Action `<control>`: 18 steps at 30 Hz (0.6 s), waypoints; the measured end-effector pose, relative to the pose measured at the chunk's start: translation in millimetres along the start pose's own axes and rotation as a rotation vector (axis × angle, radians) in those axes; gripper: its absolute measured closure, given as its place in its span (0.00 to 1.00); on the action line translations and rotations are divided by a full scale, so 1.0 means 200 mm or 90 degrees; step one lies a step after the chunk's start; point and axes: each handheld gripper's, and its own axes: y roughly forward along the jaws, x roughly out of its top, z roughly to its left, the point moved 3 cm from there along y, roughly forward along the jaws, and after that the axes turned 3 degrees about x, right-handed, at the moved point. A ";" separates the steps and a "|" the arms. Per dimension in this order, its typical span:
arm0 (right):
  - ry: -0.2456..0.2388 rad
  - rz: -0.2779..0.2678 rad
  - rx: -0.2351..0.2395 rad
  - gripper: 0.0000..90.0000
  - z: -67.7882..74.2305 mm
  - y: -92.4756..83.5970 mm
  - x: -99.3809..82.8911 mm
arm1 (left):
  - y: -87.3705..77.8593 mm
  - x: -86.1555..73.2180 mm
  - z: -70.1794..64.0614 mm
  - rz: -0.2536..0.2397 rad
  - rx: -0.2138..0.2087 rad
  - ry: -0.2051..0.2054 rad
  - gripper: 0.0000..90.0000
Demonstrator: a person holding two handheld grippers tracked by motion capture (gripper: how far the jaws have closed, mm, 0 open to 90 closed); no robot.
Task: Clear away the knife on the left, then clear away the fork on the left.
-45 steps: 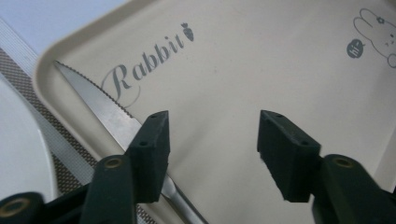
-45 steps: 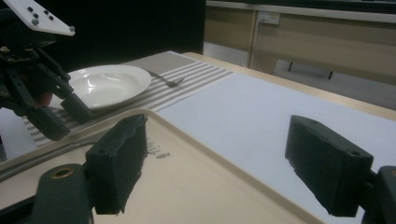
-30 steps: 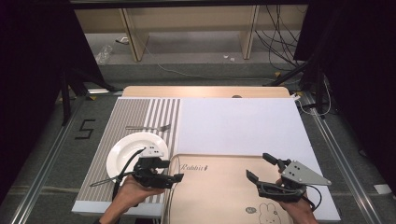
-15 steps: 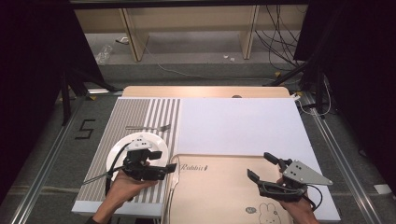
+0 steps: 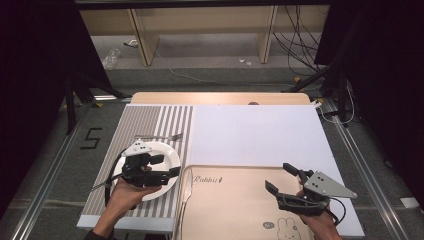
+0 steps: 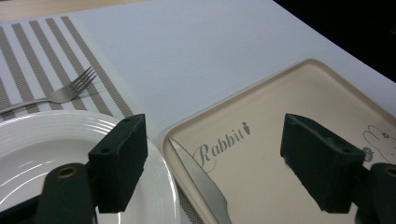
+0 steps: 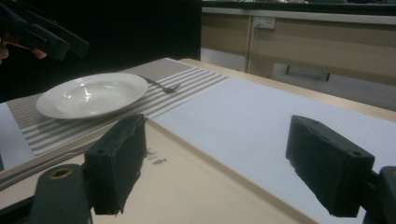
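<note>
I hold my left gripper (image 5: 159,166) spread wide above the plate (image 5: 167,153) to line up with the knife (image 6: 201,186) on the tray's (image 5: 240,172) edge, while my right gripper (image 5: 282,180), jaws parted and empty, waits over the tray.

black blocky jaws, brass screws, grey plates

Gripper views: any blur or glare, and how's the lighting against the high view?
Left gripper view: the black jaws close to the lens look soft, while the fork and the Rabbit tray lettering read sharp. Right gripper view: dim, with a pale sheen on the white plate and a dark background. High view: the table is evenly lit, its surroundings fall to black.
</note>
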 end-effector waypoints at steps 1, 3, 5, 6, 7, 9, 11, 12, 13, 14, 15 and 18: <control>-0.001 0.000 0.000 0.23 0.00 0.00 0.00 | 0.00 0.00 0.01 -0.003 0.004 -0.002 0.25; -0.001 -0.002 0.000 0.23 0.00 0.00 0.00 | -0.01 0.01 0.03 -0.007 0.009 -0.006 0.25; -0.002 0.000 0.000 0.23 0.00 0.00 0.00 | -0.02 0.01 0.04 -0.010 0.015 -0.008 0.25; -0.002 -0.001 -0.001 0.23 0.00 0.00 0.00 | -0.03 0.01 0.05 -0.011 0.021 -0.006 0.25; -0.002 -0.001 -0.001 0.23 0.00 0.00 0.00 | -0.03 0.01 0.06 -0.012 0.026 -0.007 0.25; -0.001 -0.001 -0.002 0.23 0.00 0.00 0.00 | -0.04 0.01 0.08 -0.014 0.030 -0.011 0.25; -0.002 0.001 -0.002 0.23 0.00 0.00 0.00 | -0.05 0.01 0.10 -0.016 0.037 -0.011 0.25; -0.002 0.001 -0.001 0.23 0.00 0.00 0.00 | -0.05 0.01 0.10 -0.016 0.040 -0.012 0.25; -0.002 0.002 -0.002 0.23 0.00 0.00 0.00 | -0.05 0.01 0.11 -0.017 0.043 -0.013 0.25; -0.002 0.001 -0.001 0.23 0.00 0.00 0.00 | -0.06 0.01 0.11 -0.017 0.045 -0.015 0.25; -0.004 0.001 -0.001 0.23 0.00 0.00 0.00 | -0.06 0.01 0.12 -0.018 0.048 -0.016 0.25; -0.005 0.001 0.000 0.23 0.00 0.01 0.00 | -0.06 0.01 0.14 -0.018 0.056 -0.014 0.25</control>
